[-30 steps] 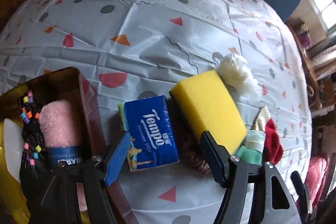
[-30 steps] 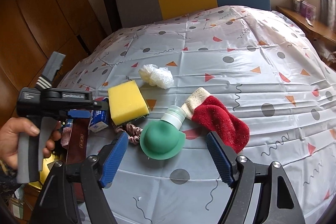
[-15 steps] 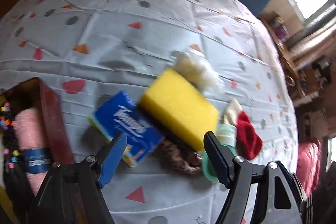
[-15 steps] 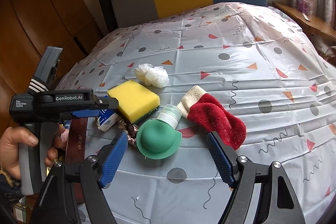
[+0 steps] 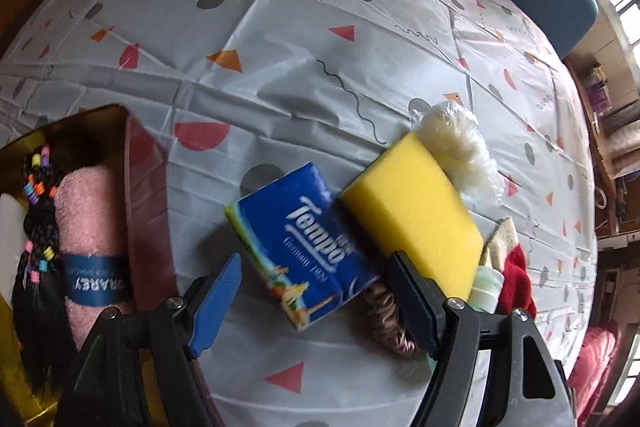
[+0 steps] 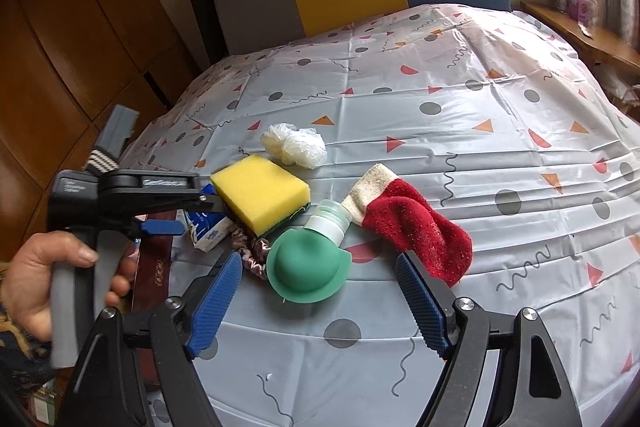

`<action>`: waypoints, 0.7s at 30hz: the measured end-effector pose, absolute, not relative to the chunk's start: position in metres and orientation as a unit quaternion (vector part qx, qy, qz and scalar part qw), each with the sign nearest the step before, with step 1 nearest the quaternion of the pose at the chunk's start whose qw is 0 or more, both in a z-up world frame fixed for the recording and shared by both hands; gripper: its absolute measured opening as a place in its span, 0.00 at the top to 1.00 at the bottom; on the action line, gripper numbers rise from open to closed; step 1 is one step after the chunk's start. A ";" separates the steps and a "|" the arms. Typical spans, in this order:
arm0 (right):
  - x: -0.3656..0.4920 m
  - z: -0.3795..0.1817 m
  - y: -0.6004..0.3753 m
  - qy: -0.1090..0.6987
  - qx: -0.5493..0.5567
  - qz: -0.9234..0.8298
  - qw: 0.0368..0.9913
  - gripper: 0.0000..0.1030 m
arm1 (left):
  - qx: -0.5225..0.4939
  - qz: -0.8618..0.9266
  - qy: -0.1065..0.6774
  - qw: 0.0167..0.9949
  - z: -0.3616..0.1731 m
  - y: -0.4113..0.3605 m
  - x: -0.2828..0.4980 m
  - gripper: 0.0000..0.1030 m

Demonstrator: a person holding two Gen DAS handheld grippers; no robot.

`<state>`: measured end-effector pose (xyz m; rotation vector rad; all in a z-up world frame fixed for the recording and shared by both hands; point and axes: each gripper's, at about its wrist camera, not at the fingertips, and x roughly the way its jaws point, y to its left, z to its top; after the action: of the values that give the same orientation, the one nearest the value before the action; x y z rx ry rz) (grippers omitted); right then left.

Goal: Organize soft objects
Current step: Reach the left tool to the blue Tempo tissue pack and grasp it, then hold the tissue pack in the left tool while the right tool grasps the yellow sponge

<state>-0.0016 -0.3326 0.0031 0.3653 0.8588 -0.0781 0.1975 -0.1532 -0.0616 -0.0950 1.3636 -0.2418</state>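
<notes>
On the patterned bedcover, the left gripper [image 5: 314, 301] hangs wide open and empty over the blue tissue pack [image 5: 302, 245] — wedged against the yellow sponge [image 5: 412, 217], so closing could snag the scrunchie [image 5: 386, 319] underneath.

clutter: tissue pack [image 5: 304, 247], sponge [image 5: 412, 215], scrunchie [image 5: 386, 319] touching | free: cloth [image 6: 460, 99] beyond | left: box wall [image 5: 138, 187]
</notes>
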 end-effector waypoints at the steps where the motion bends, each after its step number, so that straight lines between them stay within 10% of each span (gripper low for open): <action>1: -0.002 0.004 -0.333 0.413 0.177 -0.037 0.892 0.22 | -0.039 -0.110 0.628 0.770 -0.063 -0.157 0.199 0.26; 21: 0.001 -0.001 -0.330 0.418 0.159 -0.035 0.894 0.23 | 0.032 -0.227 0.504 0.833 -0.022 -0.123 0.113 0.43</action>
<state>0.0006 -0.3298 -0.0015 0.3290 0.8667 -0.0723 0.1127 -0.1229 -0.0224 0.0671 1.0685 -0.4811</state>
